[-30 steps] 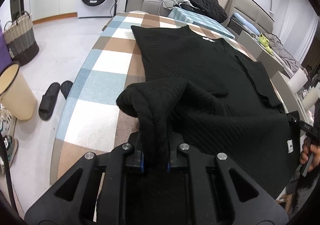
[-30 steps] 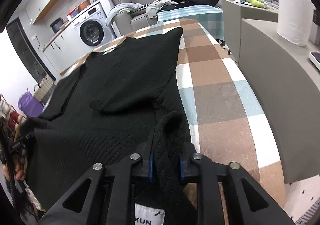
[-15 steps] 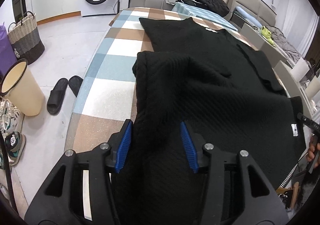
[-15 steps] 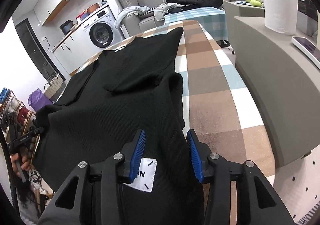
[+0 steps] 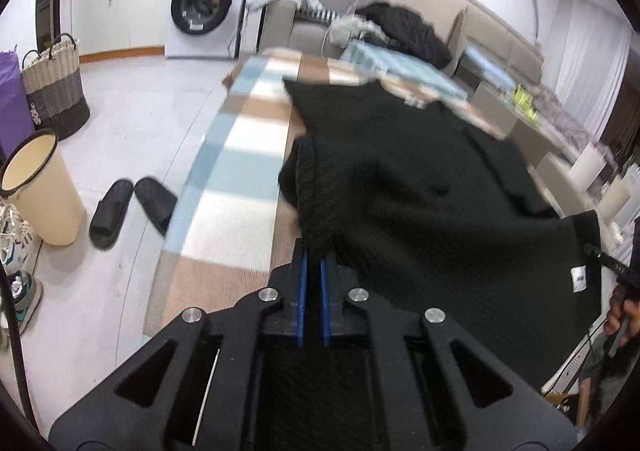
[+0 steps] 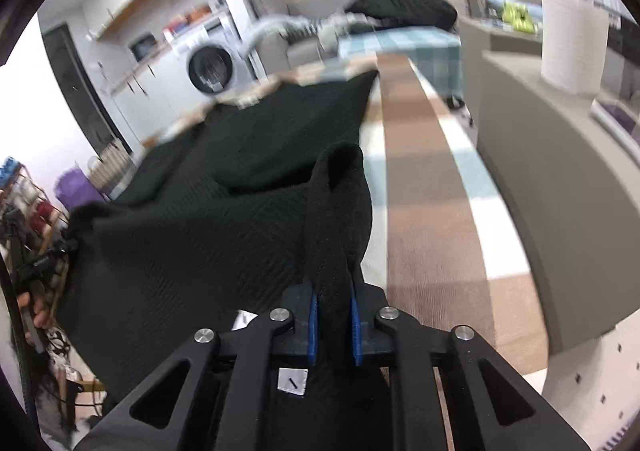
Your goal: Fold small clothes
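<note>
A black sweater (image 5: 420, 187) of ribbed, chevron-patterned knit lies spread over a long counter (image 5: 236, 167) covered in a cloth checked in blue, brown and white. Its near hem is lifted off the cloth at both corners, the fabric bunching into thick soft folds. The left gripper (image 5: 313, 263) has just been closing; its blue-padded jaws now pinch a gathered ridge of the knit at the sweater's left edge. The right gripper (image 6: 333, 301) has also just been closing, and its jaws clench a thicker rolled fold (image 6: 340, 211) of the same sweater near the right edge. A small white label (image 6: 294, 381) is sewn to the fabric just below the right jaws, and shows in the left wrist view (image 5: 579, 278) at the sweater's far corner.

The floor (image 5: 132, 123) is pale and smooth. On it stand a cream bin (image 5: 38, 191) with a dark rim, a woven basket (image 5: 54, 91) with a dark base, and a pair of black slippers (image 5: 128, 207). A white washing machine (image 5: 204, 11) sits under a worktop at the back. Beyond the counter, a grey sofa (image 5: 312, 33) holds a heap of clothes. In the right wrist view a grey ledge (image 6: 560, 179) runs alongside the counter, with a white paper roll (image 6: 572, 39) standing on it. Both views are motion-blurred.
</note>
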Available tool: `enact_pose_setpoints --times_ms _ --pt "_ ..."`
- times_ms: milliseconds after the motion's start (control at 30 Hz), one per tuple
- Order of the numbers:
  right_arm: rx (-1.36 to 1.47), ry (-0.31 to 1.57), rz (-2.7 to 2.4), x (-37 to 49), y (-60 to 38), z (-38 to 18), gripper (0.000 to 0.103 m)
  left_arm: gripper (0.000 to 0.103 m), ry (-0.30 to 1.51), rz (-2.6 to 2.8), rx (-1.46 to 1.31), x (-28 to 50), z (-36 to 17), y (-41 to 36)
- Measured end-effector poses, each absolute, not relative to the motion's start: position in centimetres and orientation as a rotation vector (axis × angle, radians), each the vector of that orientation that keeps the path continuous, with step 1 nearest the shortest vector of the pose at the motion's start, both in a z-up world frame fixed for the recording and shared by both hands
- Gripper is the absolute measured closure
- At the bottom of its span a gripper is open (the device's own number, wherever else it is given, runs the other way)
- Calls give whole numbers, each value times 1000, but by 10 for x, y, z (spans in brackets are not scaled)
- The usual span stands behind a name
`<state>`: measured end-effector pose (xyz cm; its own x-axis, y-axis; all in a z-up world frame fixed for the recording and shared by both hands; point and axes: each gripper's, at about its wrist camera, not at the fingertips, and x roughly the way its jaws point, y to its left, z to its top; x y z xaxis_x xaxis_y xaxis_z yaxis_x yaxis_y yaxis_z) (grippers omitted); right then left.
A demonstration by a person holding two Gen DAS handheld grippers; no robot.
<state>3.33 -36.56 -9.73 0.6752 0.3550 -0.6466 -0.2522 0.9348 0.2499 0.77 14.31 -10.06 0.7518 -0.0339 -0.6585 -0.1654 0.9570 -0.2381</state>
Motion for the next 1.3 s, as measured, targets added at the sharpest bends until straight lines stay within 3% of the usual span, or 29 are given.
enact_pose_setpoints --times_ms 267,433,667,733,767,800,833,867,933,1200,1233,1300 --pt "194 568 348 38 -367 -53 94 100 607 48 -339 12 -58 157" --pt "233 575 286 66 -360 -47 94 100 607 48 -377 50 -49 177" --pt "253 672 173 111 -347 -71 94 100 701 94 -399 116 -77 192" --pt "236 728 141 122 -346 -84 82 98 739 125 -413 128 -88 195" --pt "232 766 112 127 -348 -89 75 93 772 140 -425 132 -94 196" --pt "243 777 100 127 -351 -93 60 90 794 146 -432 133 -99 197" --pt "259 777 102 125 -355 -95 51 81 804 149 -435 131 -104 197" --pt "270 777 105 122 -358 -97 49 66 811 149 -439 129 -108 197" --pt "282 799 115 120 -364 -102 46 47 821 154 -452 124 -117 197" --pt "304 862 199 132 -356 -120 46 47 855 85 -441 139 -135 173" --pt "305 866 202 134 -355 -121 47 52 861 85 -431 144 -136 170" --pt "299 863 204 137 -352 -123 53 74 868 64 -427 150 -138 165"
